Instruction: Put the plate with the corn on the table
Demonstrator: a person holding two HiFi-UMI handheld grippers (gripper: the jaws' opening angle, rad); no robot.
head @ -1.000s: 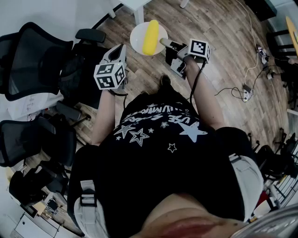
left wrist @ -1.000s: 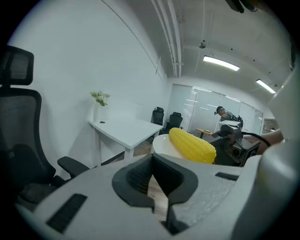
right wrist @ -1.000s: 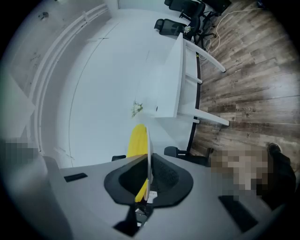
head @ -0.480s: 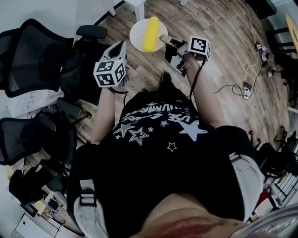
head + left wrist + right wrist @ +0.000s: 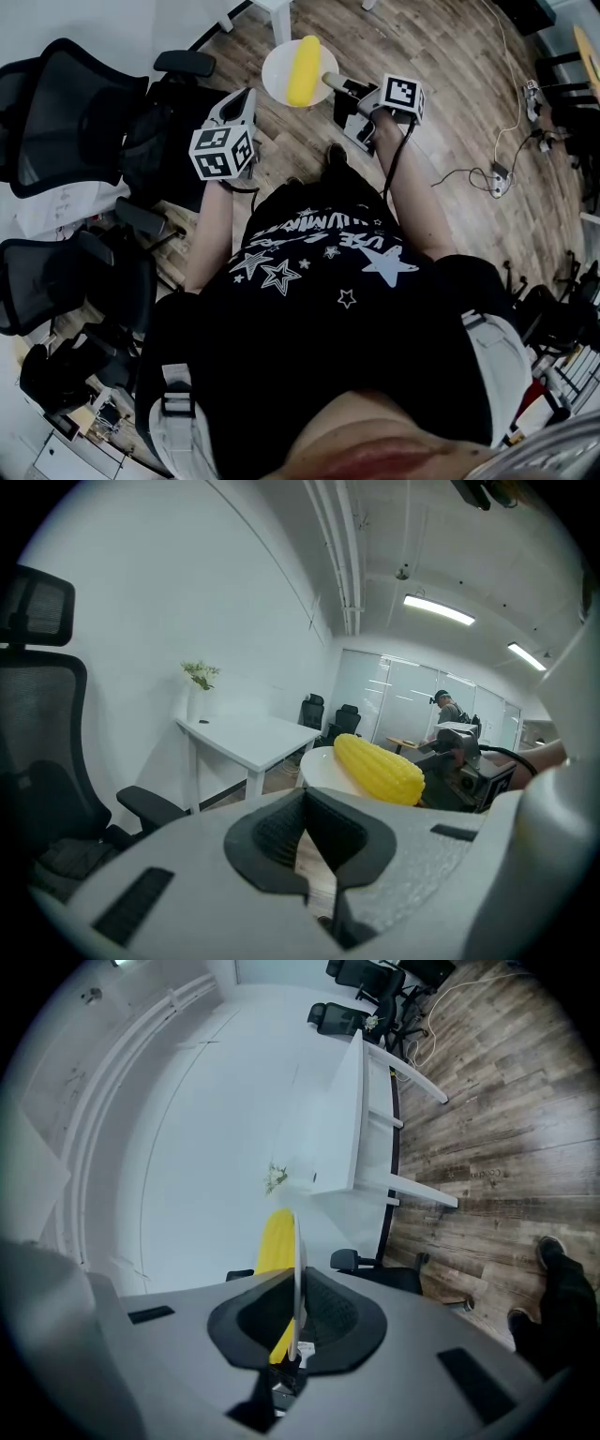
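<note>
Head view: one white plate (image 5: 278, 80) with one yellow corn (image 5: 302, 71) lying on it, up in air over wood floor (image 5: 441, 103). Two claws. Right claw (image 5: 330, 82) pinches plate's right rim, thin edge squeezed between its pads. Left claw (image 5: 246, 97) closed tight, nothing in it, near plate, not touching. One white tabletop (image 5: 246, 735) past plate; plate not on it. Black chairs (image 5: 66, 112) at left.
</note>
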